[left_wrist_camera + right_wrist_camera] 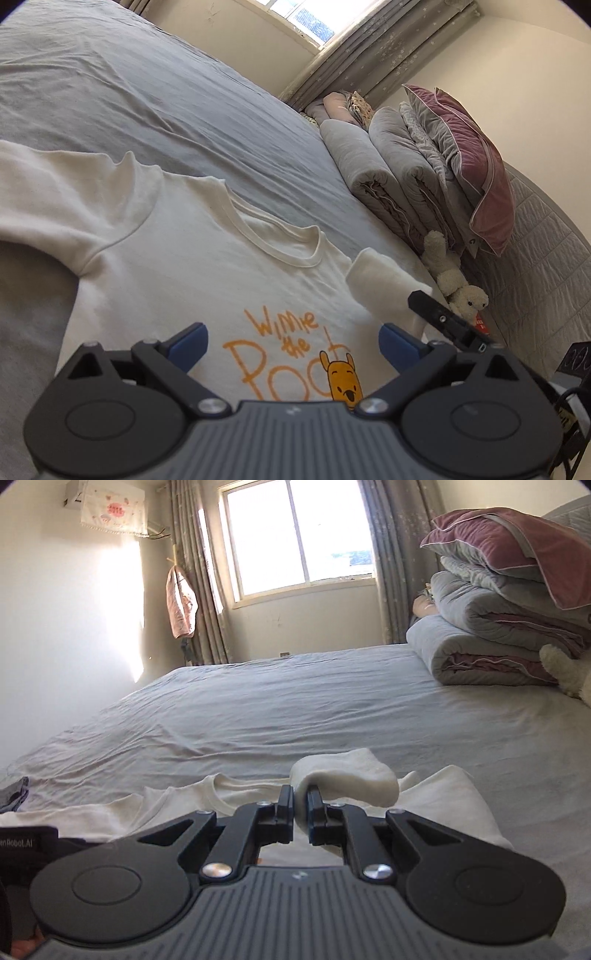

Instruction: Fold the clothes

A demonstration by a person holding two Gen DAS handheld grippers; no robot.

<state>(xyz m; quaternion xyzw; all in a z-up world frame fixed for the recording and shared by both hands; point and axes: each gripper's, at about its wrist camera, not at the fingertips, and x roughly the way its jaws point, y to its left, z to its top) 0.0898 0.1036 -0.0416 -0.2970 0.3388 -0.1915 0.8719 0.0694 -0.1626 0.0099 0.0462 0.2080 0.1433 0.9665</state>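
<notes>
right claw (301, 805) pinches sleeve (347, 779) — left claw (291, 345) wide

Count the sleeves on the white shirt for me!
2. One sleeve lies flat on the bed; the other sleeve is pinched and lifted by the right gripper.

Grey bed (295, 709) across the middle, bright window (295, 535) at twelve o'clock, curtains (391, 554) beside, folded quilts (491, 627) at three

T-shirt (192, 266) spread on the near bed (147, 110), folded quilts (491, 635) stacked far right, window (299, 535) behind
</notes>
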